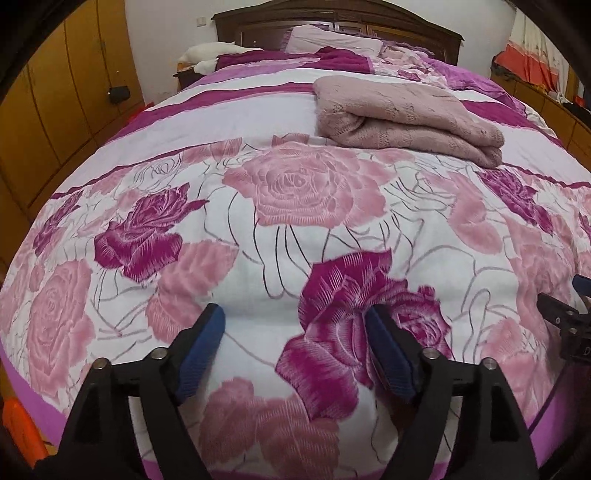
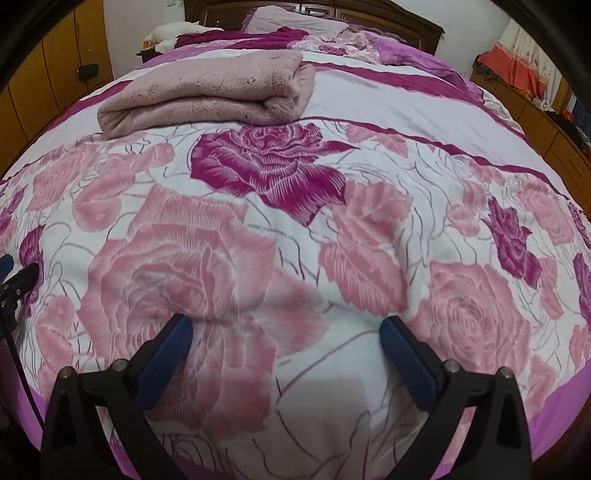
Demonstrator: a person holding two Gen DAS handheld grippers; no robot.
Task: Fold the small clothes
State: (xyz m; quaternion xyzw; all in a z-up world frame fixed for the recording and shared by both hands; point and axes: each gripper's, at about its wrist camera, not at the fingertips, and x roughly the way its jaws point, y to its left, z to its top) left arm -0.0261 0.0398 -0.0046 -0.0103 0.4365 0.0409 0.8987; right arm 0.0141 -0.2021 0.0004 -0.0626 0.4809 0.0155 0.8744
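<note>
A folded pink sweater [image 1: 406, 118] lies far up the bed [image 1: 258, 236], right of centre in the left wrist view and left of centre in the right. Only the left view catches an orange object [image 1: 22, 428] at the bed's near corner. The left hand-held gripper [image 1: 295, 325] and right hand-held gripper [image 2: 286, 328] hover wide apart, empty, well short of the sweater. Pillows [image 1: 332, 40] and a headboard [image 1: 424, 33] stand beyond it.

No text, label or number is legible.
</note>
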